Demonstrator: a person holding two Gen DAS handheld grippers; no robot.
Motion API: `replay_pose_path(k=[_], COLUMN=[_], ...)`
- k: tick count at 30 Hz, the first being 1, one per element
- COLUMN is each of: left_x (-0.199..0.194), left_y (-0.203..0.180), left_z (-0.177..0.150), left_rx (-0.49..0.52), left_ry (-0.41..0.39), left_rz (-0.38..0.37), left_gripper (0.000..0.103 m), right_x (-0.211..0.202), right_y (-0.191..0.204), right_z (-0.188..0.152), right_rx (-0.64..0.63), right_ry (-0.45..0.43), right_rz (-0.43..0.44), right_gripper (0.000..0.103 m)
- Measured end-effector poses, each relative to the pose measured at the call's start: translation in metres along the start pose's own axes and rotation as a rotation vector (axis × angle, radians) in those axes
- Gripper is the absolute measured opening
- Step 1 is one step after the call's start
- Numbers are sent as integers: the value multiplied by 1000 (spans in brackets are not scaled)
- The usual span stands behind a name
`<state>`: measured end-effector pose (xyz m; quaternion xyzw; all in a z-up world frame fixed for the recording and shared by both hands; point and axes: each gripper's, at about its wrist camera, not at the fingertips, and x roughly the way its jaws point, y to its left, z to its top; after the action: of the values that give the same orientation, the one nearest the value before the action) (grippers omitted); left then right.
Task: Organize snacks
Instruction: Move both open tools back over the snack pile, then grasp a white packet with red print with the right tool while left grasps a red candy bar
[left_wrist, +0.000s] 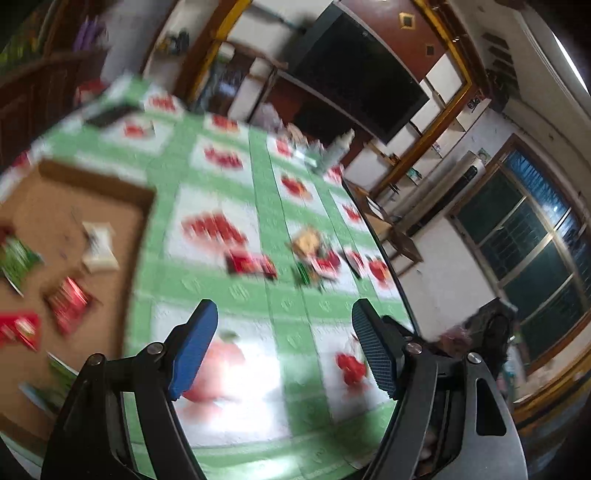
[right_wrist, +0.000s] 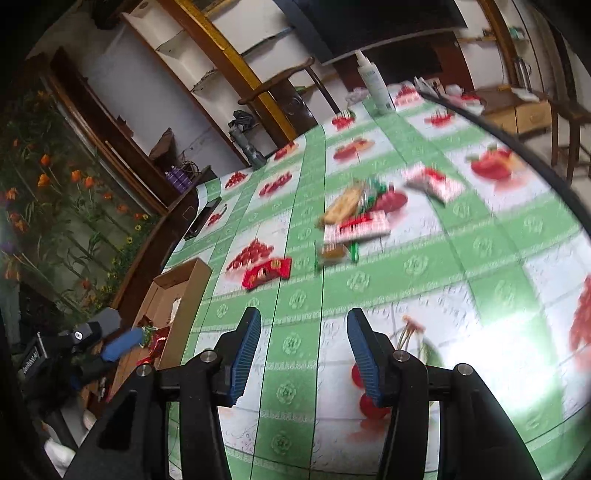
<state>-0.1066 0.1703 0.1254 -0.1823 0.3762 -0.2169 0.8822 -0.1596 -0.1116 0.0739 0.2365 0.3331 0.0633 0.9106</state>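
Note:
A shallow cardboard box (left_wrist: 48, 206) lies at the left of the table and holds several snack packets, red (left_wrist: 68, 302), green (left_wrist: 16, 258) and white (left_wrist: 98, 243). More packets lie loose on the green fruit-print cloth: a red one (left_wrist: 251, 264) (right_wrist: 267, 271) and a pile (left_wrist: 314, 258) (right_wrist: 354, 218) beyond it. My left gripper (left_wrist: 284, 347) is open and empty above the cloth, right of the box. My right gripper (right_wrist: 301, 354) is open and empty, nearer than the red packet. The left gripper (right_wrist: 122, 341) shows by the box (right_wrist: 184, 280) in the right wrist view.
A white spray bottle (right_wrist: 376, 86) stands at the far table edge. A dark phone-like slab (right_wrist: 201, 218) lies near the left edge. The table's rim (right_wrist: 517, 147) runs on the right, with a chair and cabinets beyond. A TV (left_wrist: 362, 70) hangs on the far wall.

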Motion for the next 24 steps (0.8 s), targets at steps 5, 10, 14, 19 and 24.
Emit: replay_pose_path(k=[5, 10, 14, 19, 24], left_x=[-51, -21, 9, 25, 45], left_y=[-11, 19, 34, 21, 12], left_z=[34, 24, 17, 20, 24], left_rx=[131, -16, -67, -5, 42], left_ry=[-161, -14, 15, 39, 89], left_rz=[-9, -260, -160, -65, -32], left_gripper=[96, 103, 103, 103, 103], right_x=[-23, 3, 44, 92, 146], right_y=[-6, -25, -34, -31, -38], right_z=[55, 86, 77, 86, 97], right_rx=[16, 25, 30, -32, -50], right_ry=[-64, -33, 55, 64, 145], right_rz=[-15, -90, -80, -142, -177], right_gripper=[54, 65, 65, 62, 30])
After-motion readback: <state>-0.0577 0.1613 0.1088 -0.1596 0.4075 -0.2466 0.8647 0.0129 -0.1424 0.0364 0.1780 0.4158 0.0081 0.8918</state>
